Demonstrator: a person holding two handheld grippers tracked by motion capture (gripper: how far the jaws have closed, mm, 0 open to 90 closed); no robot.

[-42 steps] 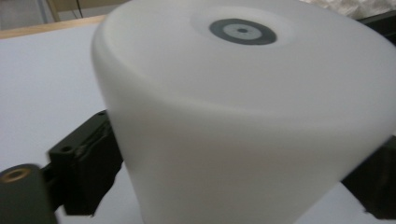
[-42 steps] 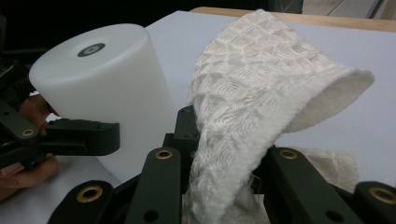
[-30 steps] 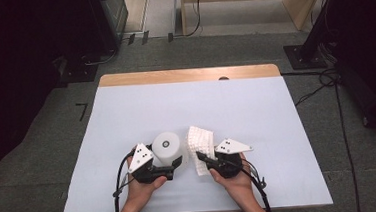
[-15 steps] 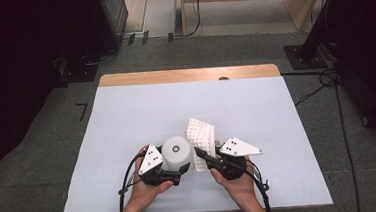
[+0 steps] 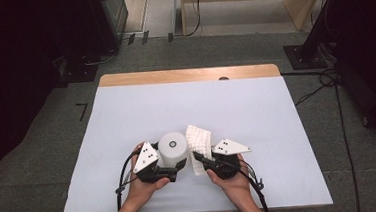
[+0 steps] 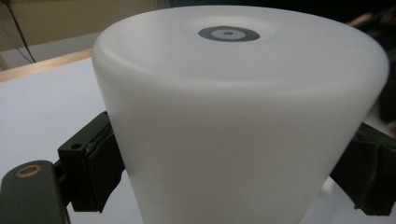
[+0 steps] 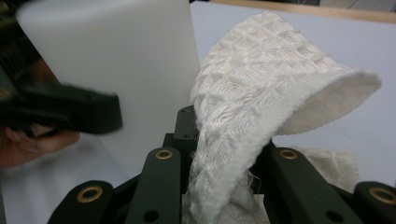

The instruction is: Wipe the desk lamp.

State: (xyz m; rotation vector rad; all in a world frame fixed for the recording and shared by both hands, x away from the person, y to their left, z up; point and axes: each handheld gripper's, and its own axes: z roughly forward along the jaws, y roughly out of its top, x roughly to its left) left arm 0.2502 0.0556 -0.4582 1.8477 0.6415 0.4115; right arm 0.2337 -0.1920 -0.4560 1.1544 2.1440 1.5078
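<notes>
From above: my left gripper (image 5: 173, 171) is clamped on the cup (image 5: 173, 148), upside down at table (image 5: 126, 115) 6 o'clock, steadying it for wiping. Left gripper view: pads (image 6: 100, 163) squeeze both sides, hand level. Right gripper view: my right gripper (image 7: 219, 186) pinches the cloth (image 7: 261, 88), arching at the cup's 3 o'clock.

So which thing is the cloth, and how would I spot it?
Look at the white table, down at its near edge where the person's two hands come in. Between the hands stands a smooth white cup, and just right of it the cloth sticks up from the right gripper. It is the only bumpy, waffle-patterned, floppy thing there.
</notes>
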